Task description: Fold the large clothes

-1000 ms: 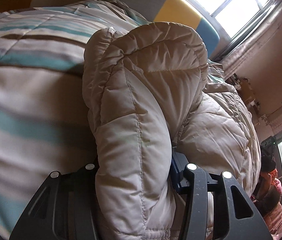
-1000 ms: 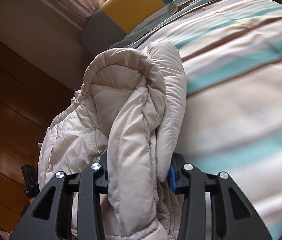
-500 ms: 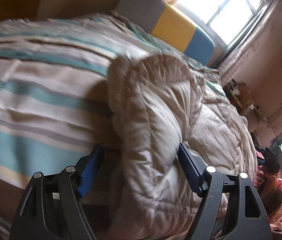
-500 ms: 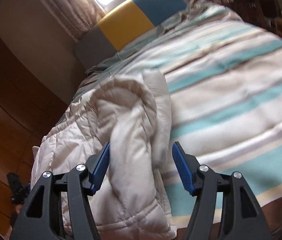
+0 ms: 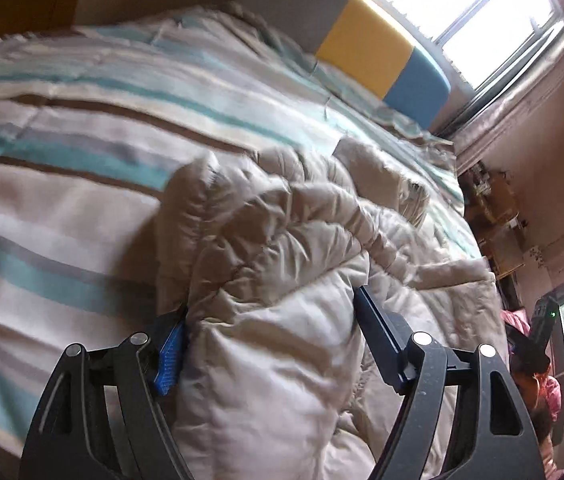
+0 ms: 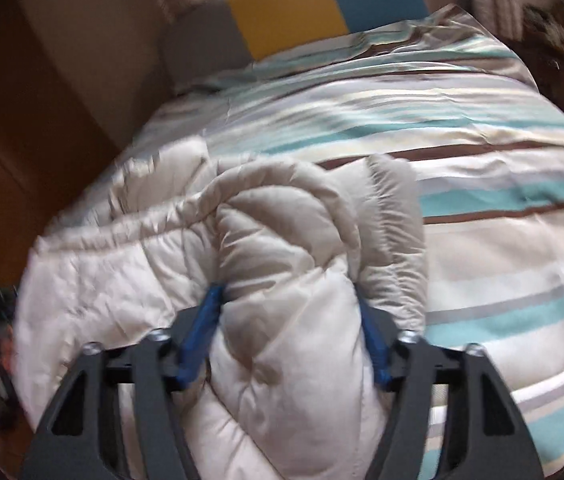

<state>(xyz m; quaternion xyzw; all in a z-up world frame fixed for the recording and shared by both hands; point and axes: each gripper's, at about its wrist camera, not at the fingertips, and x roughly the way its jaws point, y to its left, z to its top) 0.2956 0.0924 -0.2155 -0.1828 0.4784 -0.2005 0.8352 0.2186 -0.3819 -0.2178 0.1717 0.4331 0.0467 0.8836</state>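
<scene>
A beige quilted puffer jacket (image 5: 282,280) lies bunched on the striped bed cover (image 5: 61,160); it also shows in the right wrist view (image 6: 282,248). My left gripper (image 5: 269,312) is open, its blue-padded jaws spread wide with a fold of the jacket lying loose between them. My right gripper (image 6: 290,300) is open too, jaws apart on either side of another thick fold of the jacket. Both grippers sit at the near edge of the jacket. The bed cover (image 6: 482,160) shows beyond it.
A headboard cushion in grey, yellow and blue (image 5: 362,40) stands at the far end of the bed, also in the right wrist view (image 6: 294,12). A bright window (image 5: 482,12) is beyond. A wooden wardrobe (image 6: 21,120) is on the left. Cluttered shelves (image 5: 498,216) stand at the right.
Both grippers were shut on folds of the jacket held up; they have opened wide, and the jacket has dropped onto the bed. Both grippers have drawn back.
</scene>
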